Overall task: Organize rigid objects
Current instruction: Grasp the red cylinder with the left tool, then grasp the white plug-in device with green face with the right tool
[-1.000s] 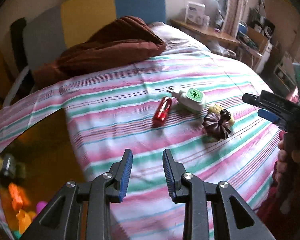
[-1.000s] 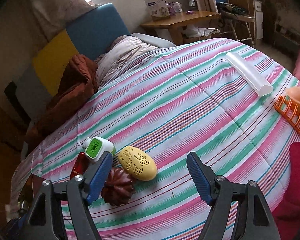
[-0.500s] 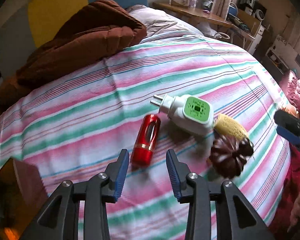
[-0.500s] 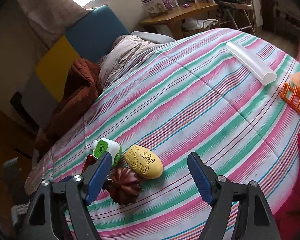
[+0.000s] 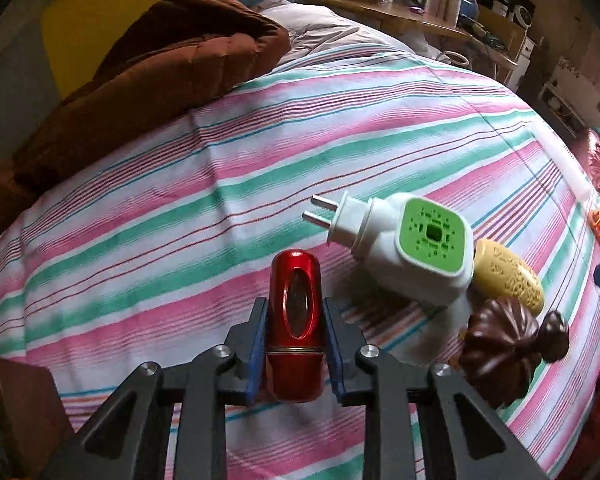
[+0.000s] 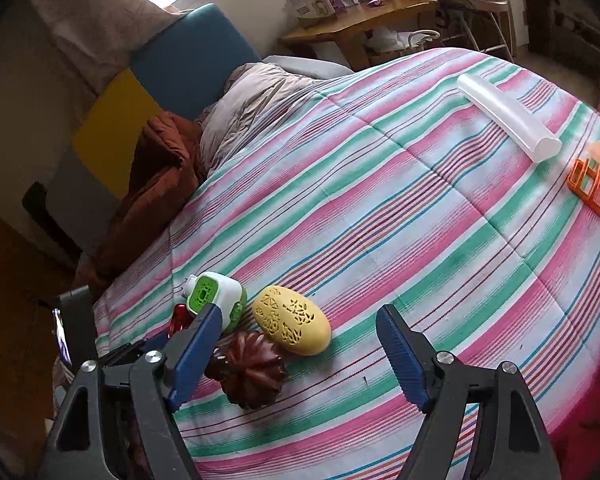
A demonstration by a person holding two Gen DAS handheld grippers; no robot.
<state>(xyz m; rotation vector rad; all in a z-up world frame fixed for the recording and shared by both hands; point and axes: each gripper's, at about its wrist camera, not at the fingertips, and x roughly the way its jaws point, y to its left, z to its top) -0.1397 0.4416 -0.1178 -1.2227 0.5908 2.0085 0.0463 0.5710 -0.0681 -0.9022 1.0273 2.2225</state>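
Note:
A glossy red cylindrical case (image 5: 296, 320) lies on the striped bedsheet (image 5: 160, 220). My left gripper (image 5: 295, 316) is closing around it, both blue pads pressing its sides. To its right are a white plug-in device with a green face (image 5: 416, 248), a yellow perforated oval case (image 5: 508, 276) and a dark brown ridged wooden piece (image 5: 504, 352). In the right wrist view my right gripper (image 6: 298, 316) hovers open above the yellow case (image 6: 292, 320) and the brown piece (image 6: 248, 372). Nothing is between its fingers. The plug-in device (image 6: 216, 296) and a sliver of the red case (image 6: 178, 318) show beside its left finger.
A translucent white tube (image 6: 508, 116) and an orange slotted rack (image 6: 596, 192) lie at the bed's far right. A brown quilt (image 5: 148, 80) is heaped at the head end. A wooden desk (image 6: 360, 24) with boxes stands behind. A brown box (image 5: 16, 400) sits at the lower left.
My left gripper moved forward and down over the red case and its jaws closed onto it. The right gripper stayed in place, still open.

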